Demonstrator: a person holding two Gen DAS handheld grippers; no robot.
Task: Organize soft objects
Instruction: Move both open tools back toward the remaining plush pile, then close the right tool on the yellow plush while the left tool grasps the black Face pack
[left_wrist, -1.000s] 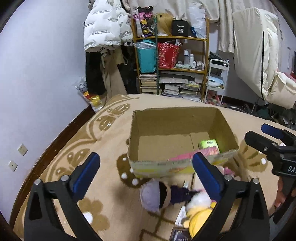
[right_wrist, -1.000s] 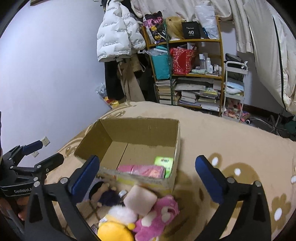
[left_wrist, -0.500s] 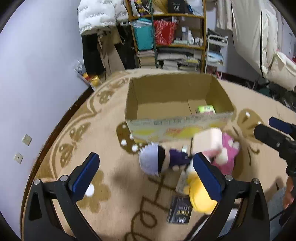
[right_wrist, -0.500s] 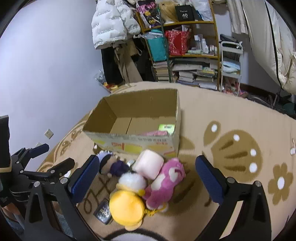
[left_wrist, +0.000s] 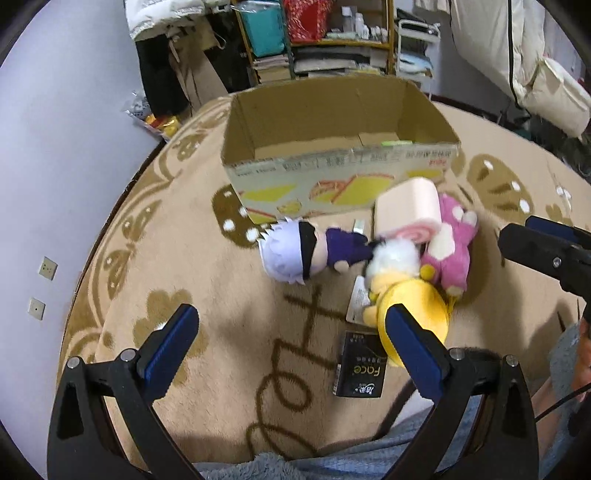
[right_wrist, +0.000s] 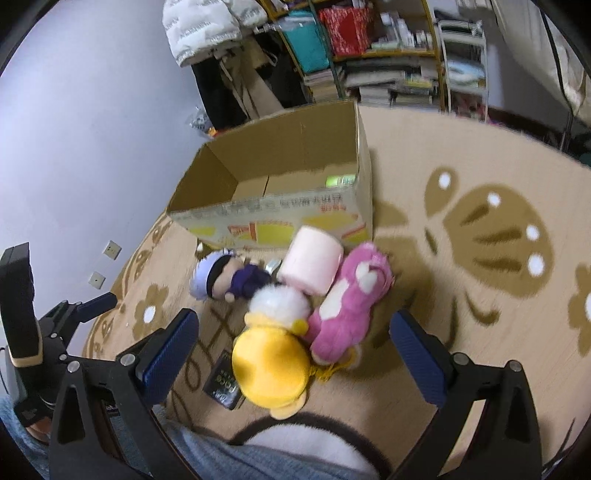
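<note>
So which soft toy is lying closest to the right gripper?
The yellow plush with the white fluffy top. It lies right between the right gripper's open fingers, nearer than the pink plush, pink roll cushion and white-haired doll.

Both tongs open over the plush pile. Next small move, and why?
Probably lower the right tongs onto the yellow round plush toy: it lies nearest, between the open fingers, on top of the pile in front of the open cardboard box. The left tongs frame bare rug.

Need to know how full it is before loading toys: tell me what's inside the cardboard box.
Inside the cardboard box only a green packet shows, at the near right corner, plus bare floor flaps. The near wall covers the rest of the bottom, so more could lie there.
</note>
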